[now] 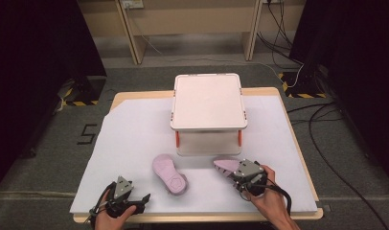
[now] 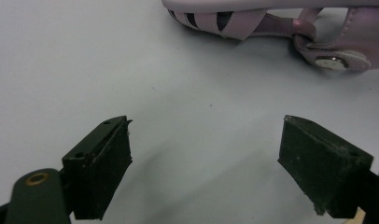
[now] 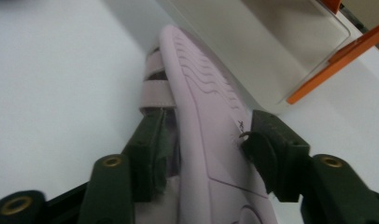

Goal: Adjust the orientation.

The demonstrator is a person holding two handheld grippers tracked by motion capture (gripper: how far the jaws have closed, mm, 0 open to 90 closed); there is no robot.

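- Sandals in pale lilac are what the work turns on, two of them, both lying on the white worktop in front of a storage box. In the high view, the box stands at the middle of the worktop: a white lid closed over a clear body, with orange clips at its front corners. What is inside I cannot tell.
- In the same view, the first sandal lies sole up on its own, between the two hands and just short of the box. The second sandal lies near the box's front right corner, with the right tongs set around its near end. The left tongs hover at the front edge, apart from both sandals.
- In the left gripper view, the left tongs stand wide open with bare worktop between them. The first sandal lies beyond them, showing woven straps and a strap ending in a round metal fastener.
- In the right gripper view, the right tongs straddle the second sandal, one pad against the strap side and the other at the sole's edge. The sandal lies on its side, its wavy-ribbed sole facing up, close beside the clear wall of the box. Whether the pads truly press on it, I cannot tell.
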